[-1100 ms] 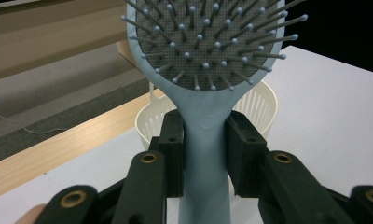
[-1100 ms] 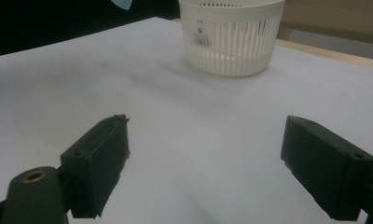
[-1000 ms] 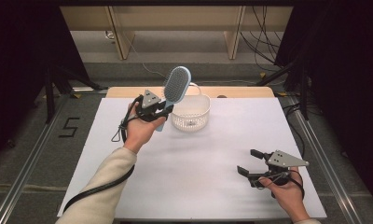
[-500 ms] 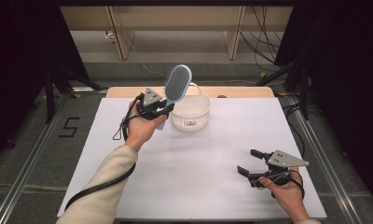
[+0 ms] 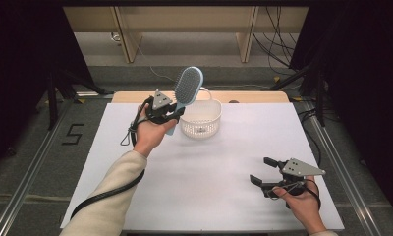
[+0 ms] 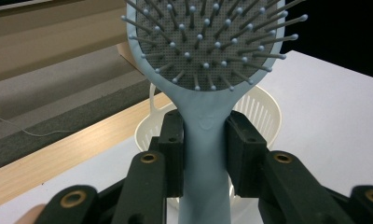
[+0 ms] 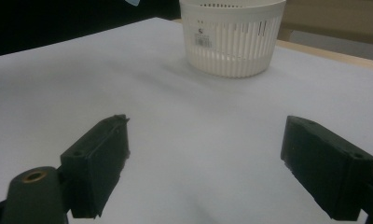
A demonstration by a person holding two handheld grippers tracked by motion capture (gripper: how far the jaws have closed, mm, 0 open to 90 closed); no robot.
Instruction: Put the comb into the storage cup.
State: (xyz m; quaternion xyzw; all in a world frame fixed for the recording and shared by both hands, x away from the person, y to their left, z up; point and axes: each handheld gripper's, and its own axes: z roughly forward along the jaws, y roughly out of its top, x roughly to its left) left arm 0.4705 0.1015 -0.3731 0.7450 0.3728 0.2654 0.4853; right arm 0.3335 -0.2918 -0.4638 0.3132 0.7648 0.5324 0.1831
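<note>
A light blue hairbrush (image 5: 187,88) with a grey bristle pad is held up above the table, its head tilted over the rim of a white slatted basket (image 5: 200,119). My left gripper (image 5: 172,113) is shut on the brush's handle (image 6: 204,154), both jaws pressing its sides just below the bristle pad (image 6: 208,39). The basket (image 6: 259,112) stands right behind the brush. My right gripper (image 5: 263,172) rests low near the table's front right, open, with bare table between its jaws (image 7: 205,172). The basket (image 7: 231,37) stands far ahead of it.
The white table top (image 5: 219,167) lies on a wooden bench (image 5: 253,96) whose edge shows at the back. A black cable (image 5: 106,194) trails along the left forearm. Dark stands and loose cables lie on the floor beyond the table.
</note>
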